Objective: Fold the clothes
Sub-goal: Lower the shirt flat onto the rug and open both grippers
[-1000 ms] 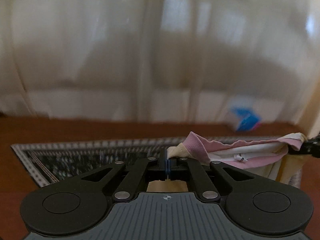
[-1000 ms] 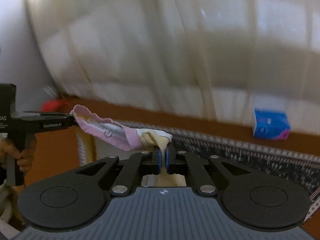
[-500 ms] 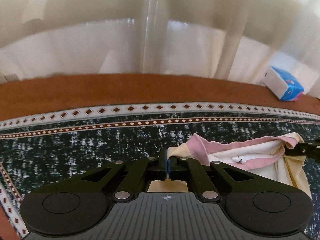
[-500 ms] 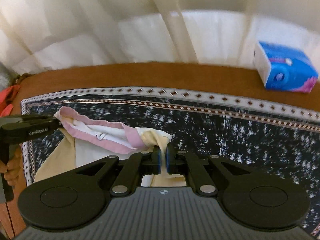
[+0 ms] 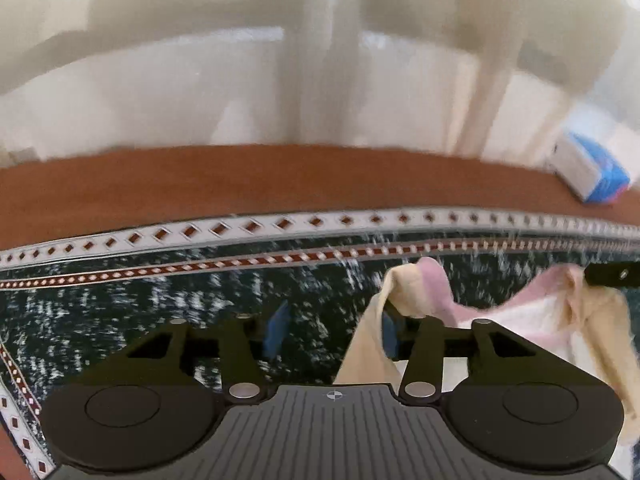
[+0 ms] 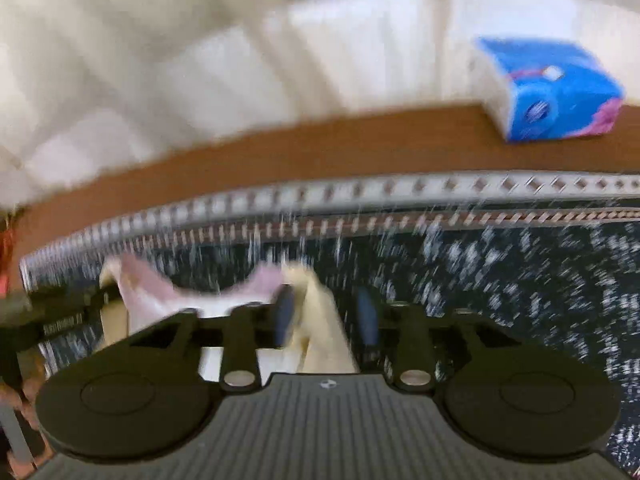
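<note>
A cream garment with a pink collar (image 5: 432,292) lies low over the dark patterned cloth (image 5: 160,300). In the left wrist view my left gripper (image 5: 334,330) has its jaws opening, and the garment's corner hangs off the right pad without being pinched. In the right wrist view the garment (image 6: 312,292) drapes beside the left pad of my right gripper (image 6: 326,316), whose jaws are also opening and do not press it. The other gripper's finger shows at the collar's far end in each view.
A blue and white tissue pack (image 6: 548,88) stands on the brown table (image 6: 320,148) at the back right. Pale curtains (image 5: 280,60) hang behind the table. A person's hand (image 6: 24,392) shows at the lower left of the right wrist view.
Both grippers came down from near curtain height to just above the patterned cloth. Both were shut on the collar corners and now stand apart, the garment slack between them.
</note>
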### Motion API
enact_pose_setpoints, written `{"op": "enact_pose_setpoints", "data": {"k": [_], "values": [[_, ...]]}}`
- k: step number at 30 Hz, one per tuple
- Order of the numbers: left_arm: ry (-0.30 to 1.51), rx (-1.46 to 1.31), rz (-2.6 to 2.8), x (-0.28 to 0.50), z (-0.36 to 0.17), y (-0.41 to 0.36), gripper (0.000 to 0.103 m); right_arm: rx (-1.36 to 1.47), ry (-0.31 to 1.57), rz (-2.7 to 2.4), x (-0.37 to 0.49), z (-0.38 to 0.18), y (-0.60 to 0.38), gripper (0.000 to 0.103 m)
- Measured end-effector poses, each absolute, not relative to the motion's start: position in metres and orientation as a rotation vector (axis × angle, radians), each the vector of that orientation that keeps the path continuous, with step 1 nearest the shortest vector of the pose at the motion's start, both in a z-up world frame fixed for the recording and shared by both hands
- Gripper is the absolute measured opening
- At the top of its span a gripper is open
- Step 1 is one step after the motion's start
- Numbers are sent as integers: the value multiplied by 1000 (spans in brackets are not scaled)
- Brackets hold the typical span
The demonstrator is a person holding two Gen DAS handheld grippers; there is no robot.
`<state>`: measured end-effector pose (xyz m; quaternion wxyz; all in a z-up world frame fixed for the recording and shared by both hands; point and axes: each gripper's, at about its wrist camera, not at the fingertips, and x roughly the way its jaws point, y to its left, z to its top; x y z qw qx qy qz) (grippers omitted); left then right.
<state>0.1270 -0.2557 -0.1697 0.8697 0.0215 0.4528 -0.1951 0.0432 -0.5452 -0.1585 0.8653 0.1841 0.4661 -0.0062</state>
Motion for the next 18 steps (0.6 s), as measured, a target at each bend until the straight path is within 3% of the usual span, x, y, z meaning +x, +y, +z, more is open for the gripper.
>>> {"op": "enact_pose_setpoints", "data": {"k": [3,7,12,18], "values": [[913,12,-364,126,-150,-240,63,408,887,-19,35,-129,-556,52],[842,23,-325,117,-126,-228,76,383,798,15,5,-95,-562,54],[877,84,-296,111,-115,-232,69,375,780,57,-34,-86,-567,54],[844,224,-389,24,-113,-254,72,354,832,116,-76,-105,-569,54]]}}
